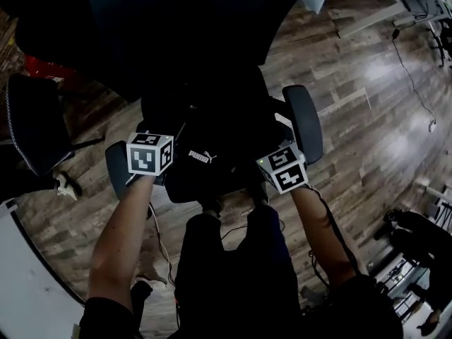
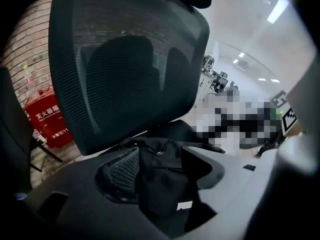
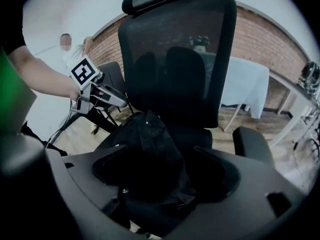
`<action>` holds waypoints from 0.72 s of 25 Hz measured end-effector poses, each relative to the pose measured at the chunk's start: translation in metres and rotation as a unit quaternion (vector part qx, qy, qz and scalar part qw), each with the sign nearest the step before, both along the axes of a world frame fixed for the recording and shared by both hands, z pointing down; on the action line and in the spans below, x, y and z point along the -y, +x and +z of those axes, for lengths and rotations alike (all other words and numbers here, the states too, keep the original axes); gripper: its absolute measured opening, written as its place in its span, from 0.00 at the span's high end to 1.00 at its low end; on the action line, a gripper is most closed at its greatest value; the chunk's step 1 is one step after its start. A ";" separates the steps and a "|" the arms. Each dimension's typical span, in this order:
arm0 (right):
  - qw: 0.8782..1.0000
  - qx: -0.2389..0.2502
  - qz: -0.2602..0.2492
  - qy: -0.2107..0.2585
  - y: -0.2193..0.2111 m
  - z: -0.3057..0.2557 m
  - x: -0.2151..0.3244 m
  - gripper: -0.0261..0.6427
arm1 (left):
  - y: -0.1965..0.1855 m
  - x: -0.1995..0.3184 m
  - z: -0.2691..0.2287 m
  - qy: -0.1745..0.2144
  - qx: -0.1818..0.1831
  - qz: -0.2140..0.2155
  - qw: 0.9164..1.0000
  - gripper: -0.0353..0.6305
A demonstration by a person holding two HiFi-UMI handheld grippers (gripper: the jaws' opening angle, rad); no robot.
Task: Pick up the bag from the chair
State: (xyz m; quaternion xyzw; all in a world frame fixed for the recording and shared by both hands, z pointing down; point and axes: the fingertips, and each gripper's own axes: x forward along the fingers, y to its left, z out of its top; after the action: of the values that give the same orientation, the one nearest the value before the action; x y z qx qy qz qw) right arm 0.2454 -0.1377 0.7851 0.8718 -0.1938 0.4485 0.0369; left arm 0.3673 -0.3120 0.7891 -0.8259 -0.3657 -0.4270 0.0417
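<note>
Open wood floor point(image 1: 367, 126) rings the chair point(image 1: 305, 119); left tool point(image 2: 165, 173) and right tool point(image 3: 162, 174) clamp the bag point(image 1: 212, 171).

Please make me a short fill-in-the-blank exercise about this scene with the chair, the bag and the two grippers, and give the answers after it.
1. The black fabric bag lies on the ___ of the black mesh office chair.
2. The bag fills the gap between the jaws of ___ grippers, the left gripper and the right gripper.
3. Beside the chair stands a ___ box with white print.
4. The wall behind the chair is of ___.
Missing words: seat; both; red; brick.
</note>
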 end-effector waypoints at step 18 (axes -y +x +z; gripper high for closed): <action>0.997 0.054 -0.040 -0.047 -0.013 0.122 -0.015 0.36 | 0.016 0.008 0.112 0.035 0.033 -0.044 0.998 0.49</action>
State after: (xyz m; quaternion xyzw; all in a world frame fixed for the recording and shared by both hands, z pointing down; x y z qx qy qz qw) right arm 0.2325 -0.1223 0.9070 0.8351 -0.2086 0.5019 0.0852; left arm 0.3831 -0.3197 0.9009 -0.8248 -0.3153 -0.4676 0.0400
